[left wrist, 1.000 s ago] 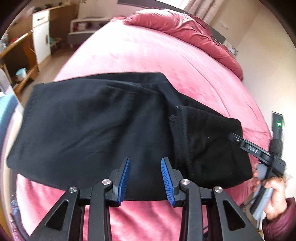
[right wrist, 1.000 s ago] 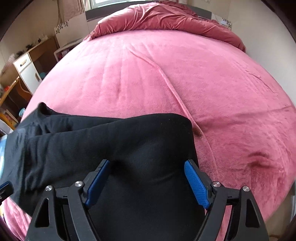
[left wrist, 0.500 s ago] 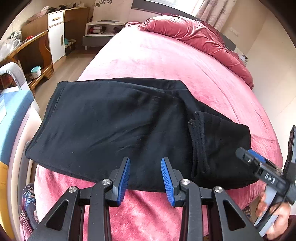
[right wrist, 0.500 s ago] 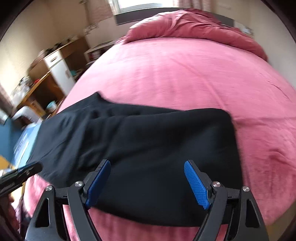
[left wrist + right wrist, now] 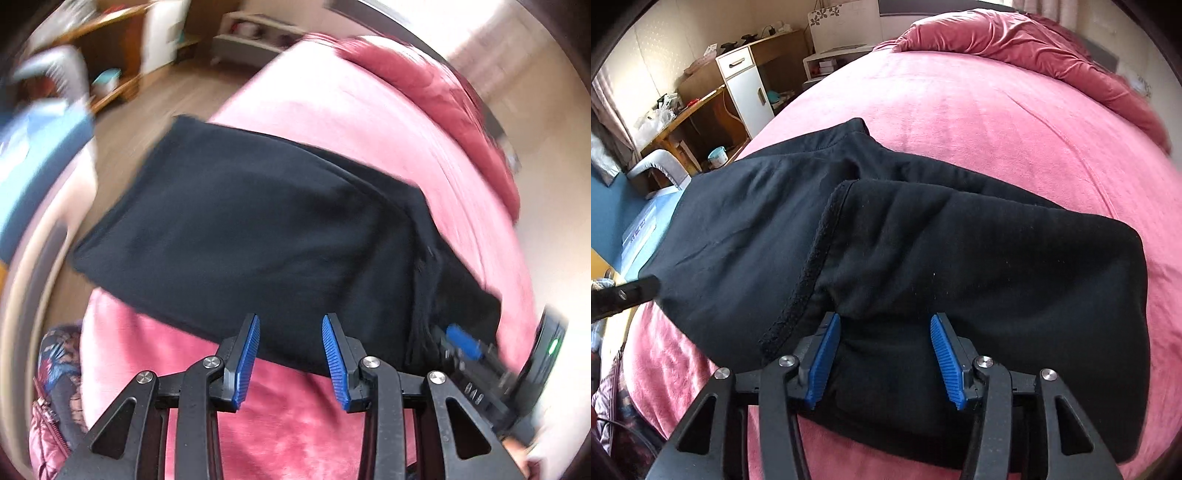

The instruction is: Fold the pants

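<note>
- black pants [image 5: 923, 258] lie folded across the near end of a pink bed [image 5: 997, 122], filling the middle of both views; a ribbed edge runs down the centre-left of the right wrist view.
- the right gripper [image 5: 884, 354] sits low in its frame above the pants, its blue pads partly apart with a bulge of black cloth between them; its jaws have just been closing, and whether the pads press the cloth cannot be told.
- the left gripper [image 5: 290, 354] hangs at the near hem of the pants, jaws narrowly parted, with cloth and pink cover showing in the gap and nothing gripped; this view is blurred.
- a crumpled pink duvet [image 5: 1034, 40] is heaped at the upper right.
- a wooden desk [image 5: 683, 122] and a white cabinet [image 5: 748, 92] stand at the upper left, beside the bed.
- a blue and white surface [image 5: 40, 158] crowds the left edge of the left wrist view.
</note>
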Action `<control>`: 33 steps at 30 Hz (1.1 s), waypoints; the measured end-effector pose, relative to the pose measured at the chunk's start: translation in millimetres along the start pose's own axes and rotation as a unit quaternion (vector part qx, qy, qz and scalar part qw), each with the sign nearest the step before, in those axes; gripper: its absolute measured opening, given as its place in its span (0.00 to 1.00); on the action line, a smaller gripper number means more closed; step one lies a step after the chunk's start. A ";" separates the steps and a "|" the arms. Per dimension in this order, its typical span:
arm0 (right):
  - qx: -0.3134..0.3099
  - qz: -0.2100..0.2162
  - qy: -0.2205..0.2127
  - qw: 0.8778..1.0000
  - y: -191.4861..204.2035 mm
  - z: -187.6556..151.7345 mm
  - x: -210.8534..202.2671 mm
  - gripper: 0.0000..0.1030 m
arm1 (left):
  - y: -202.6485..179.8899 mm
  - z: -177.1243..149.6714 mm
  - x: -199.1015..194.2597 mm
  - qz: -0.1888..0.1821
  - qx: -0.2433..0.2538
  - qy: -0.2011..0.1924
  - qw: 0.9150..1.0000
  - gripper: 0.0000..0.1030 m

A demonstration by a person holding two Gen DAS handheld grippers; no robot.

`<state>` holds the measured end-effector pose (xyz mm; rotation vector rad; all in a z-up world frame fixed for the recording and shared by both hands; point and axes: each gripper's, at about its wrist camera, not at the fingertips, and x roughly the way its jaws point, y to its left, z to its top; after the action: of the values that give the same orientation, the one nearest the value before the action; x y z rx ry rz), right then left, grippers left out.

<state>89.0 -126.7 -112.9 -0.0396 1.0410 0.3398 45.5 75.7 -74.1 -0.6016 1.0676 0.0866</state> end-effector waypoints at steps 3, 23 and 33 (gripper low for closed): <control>0.002 0.004 -0.005 1.000 -1.4 -1.6 0.3 0.50 | 58.3 14.3 -15.1 -0.020 -0.113 -0.011 0.993 0.33; 0.015 0.006 -0.012 1.000 -4.6 -5.9 -4.2 0.52 | 190.1 13.5 22.3 -0.054 -0.365 0.008 0.929 0.36; 0.017 0.004 -0.016 1.000 -4.2 -6.8 -3.1 0.52 | 182.1 23.8 19.0 -0.065 -0.340 -0.012 0.938 0.21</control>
<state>83.1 -132.8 -114.2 -0.0001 1.0154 0.3293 10.2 236.0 -158.6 -1.2910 0.9614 0.3553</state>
